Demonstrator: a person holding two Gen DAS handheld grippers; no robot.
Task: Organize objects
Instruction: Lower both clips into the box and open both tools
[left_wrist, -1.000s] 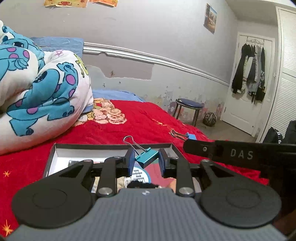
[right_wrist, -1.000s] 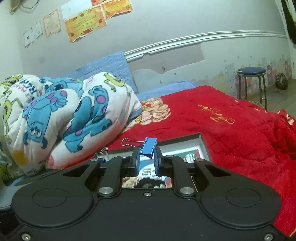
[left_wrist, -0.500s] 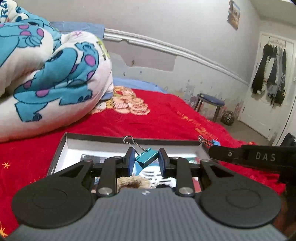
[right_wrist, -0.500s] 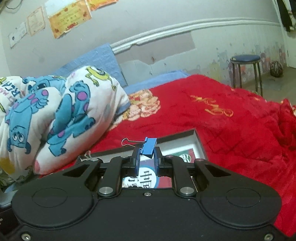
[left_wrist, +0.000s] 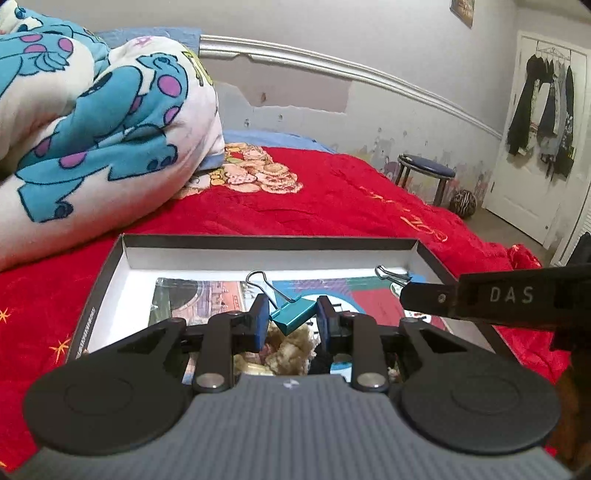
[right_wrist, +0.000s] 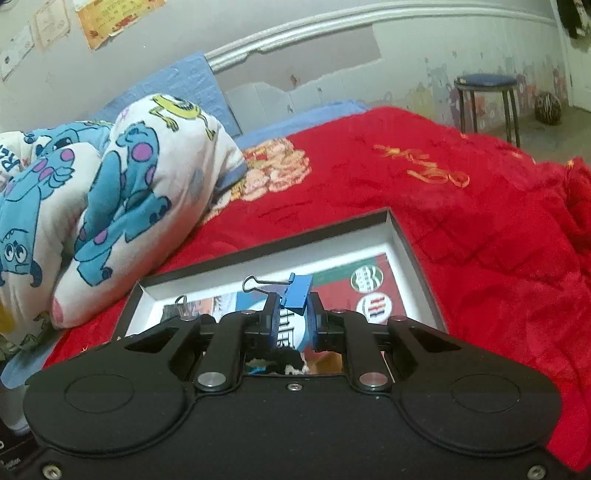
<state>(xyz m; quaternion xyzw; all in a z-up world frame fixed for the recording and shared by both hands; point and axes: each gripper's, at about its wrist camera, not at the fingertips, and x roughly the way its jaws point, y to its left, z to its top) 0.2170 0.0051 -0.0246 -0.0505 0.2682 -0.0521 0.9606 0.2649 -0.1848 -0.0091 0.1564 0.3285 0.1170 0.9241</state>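
My left gripper (left_wrist: 291, 317) is shut on a teal binder clip (left_wrist: 295, 314), its wire handle sticking up to the left. My right gripper (right_wrist: 291, 314) is shut on a blue binder clip (right_wrist: 298, 295), wire handle pointing left. Both hang just above a shallow open box (left_wrist: 236, 254) with a dark rim and white inner walls, lying on the red bedspread (left_wrist: 332, 192). In the left wrist view the right gripper's finger (left_wrist: 480, 299) reaches in from the right, the blue clip's wire (left_wrist: 388, 275) showing at its tip. Printed cards (right_wrist: 369, 284) and a pale fluffy item (left_wrist: 291, 347) lie in the box.
A rolled white blanket with blue monsters (left_wrist: 92, 122) lies on the bed to the left of the box. A blue-topped stool (left_wrist: 426, 171) and a striped ball (left_wrist: 463, 202) stand on the floor beyond the bed. Clothes hang on a white door (left_wrist: 543, 107) at right.
Both grippers have sunk and moved forward over the box, which now fills more of each view. The clips stay held as before.
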